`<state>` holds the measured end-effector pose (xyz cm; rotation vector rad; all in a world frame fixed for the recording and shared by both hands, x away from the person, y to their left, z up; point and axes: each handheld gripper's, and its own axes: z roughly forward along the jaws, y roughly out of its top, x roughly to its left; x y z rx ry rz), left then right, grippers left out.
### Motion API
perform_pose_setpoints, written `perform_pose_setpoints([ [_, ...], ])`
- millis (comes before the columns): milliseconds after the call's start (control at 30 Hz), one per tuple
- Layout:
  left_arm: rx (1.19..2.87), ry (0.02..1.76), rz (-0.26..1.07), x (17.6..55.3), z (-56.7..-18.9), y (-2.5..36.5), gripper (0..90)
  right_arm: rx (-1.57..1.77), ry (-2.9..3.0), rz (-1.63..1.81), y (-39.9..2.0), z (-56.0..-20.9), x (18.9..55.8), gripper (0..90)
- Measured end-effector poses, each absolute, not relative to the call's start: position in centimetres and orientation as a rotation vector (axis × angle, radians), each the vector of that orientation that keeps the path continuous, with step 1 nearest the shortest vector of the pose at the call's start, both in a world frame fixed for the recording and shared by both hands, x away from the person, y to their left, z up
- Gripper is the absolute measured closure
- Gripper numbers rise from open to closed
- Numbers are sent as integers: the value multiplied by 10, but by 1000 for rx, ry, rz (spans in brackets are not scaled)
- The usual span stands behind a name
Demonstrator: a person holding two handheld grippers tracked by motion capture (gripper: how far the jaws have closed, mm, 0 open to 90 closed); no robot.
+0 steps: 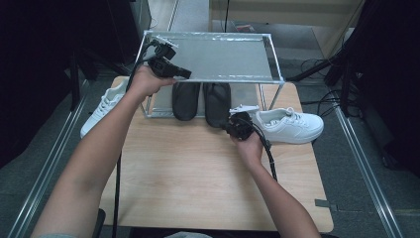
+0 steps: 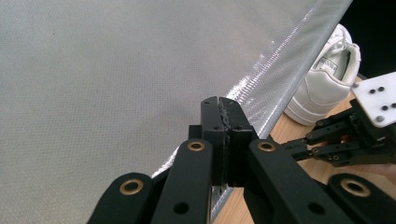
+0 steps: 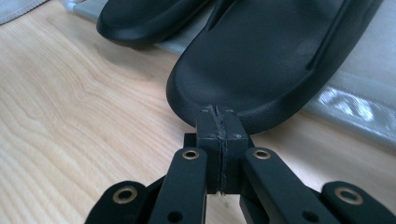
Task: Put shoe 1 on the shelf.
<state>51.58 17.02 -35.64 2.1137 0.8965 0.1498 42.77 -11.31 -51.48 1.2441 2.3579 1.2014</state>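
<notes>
Right now the right gripper [image 3: 218, 109] sits with its jaws pressed flat together, nothing between them, their tips at the rounded heel of the right-hand black slipper [image 1: 217, 103], which lies half on the lower shelf of the rack [image 1: 270, 55] and half out over the wooden table [image 1: 198, 173]; whether the tips already touch the heel I cannot tell. Its partner, the left-hand black slipper [image 1: 186, 100], lies just beside it on the same lower shelf. The left gripper [image 2: 223, 108] is also closed on nothing and hovers over the near-left corner of the rack's grey top shelf. My reading is that the slipper is being nudged into the rack with closed jaws, and most of the risk comes from that. A push that lands off the heel's centre line would probably spin the slipper instead of sliding it, swinging it into the other slipper and knocking the pair askew. The rubbery sole may drag on the shelf's lip, so the tips could ride up over the heel and skid off. A hard shove could shift the light rack itself, since the left gripper seems to be above it rather than pinning it down. One white sneaker [image 1: 289, 125] stands on the table just to the right of the right hand [image 1: 249, 146], close enough for a sideways correction to bump it; another white sneaker [image 1: 106, 105] hangs off the table's left edge, and a jolt to the rack might tip it off.
</notes>
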Motion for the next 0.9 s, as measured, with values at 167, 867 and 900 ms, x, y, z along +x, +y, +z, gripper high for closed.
perform_pose_setpoints([
  [167, 2113, 895, 148, 516, -356, 170, 900, 1262, 2345, 1225, -105, -515, 433, 900],
  [867, 2125, 892, 153, 516, -356, 170, 900, 1391, 2258, 1173, -106, -519, 448, 900],
  [900, 2123, 892, 151, 516, -356, 170, 900, 1388, 2261, 1172, -104, -518, 449, 900],
])
